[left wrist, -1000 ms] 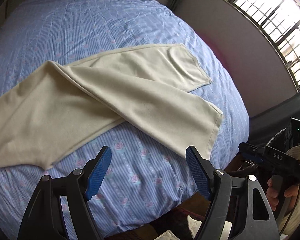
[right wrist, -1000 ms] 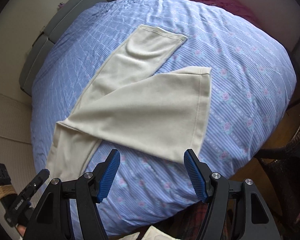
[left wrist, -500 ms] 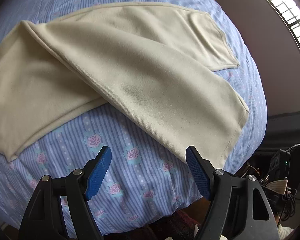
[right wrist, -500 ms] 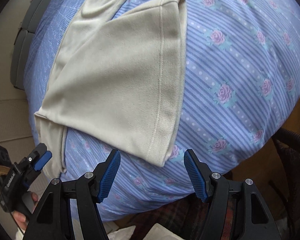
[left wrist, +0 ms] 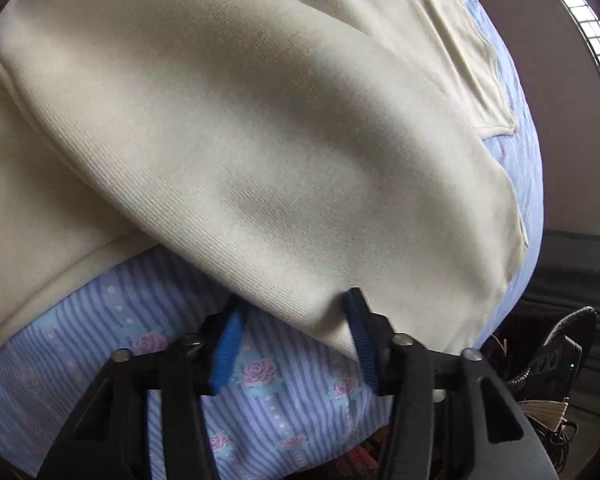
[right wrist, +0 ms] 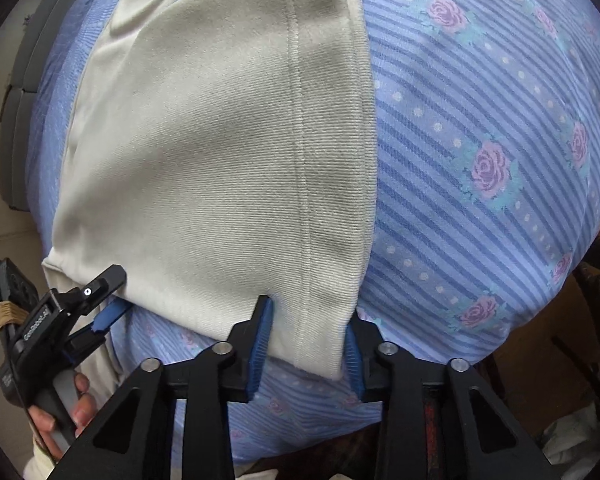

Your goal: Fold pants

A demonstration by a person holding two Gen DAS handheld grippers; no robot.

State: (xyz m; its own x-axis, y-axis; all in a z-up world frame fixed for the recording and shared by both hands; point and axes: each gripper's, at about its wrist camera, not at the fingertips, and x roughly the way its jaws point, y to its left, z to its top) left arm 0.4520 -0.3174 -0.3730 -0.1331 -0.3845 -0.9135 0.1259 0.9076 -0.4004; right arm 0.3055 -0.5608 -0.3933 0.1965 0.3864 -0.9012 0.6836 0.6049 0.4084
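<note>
On the striped bed sheet, cream pants lie with one leg crossed over. Right gripper straddles the hem corner, left gripper the leg's near edge; both part-open, seemingly not yet pinching, positioned to lift that leg.

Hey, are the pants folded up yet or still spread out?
Mostly spread: the pants lie long across the bed, one leg crossed over the other.
</note>
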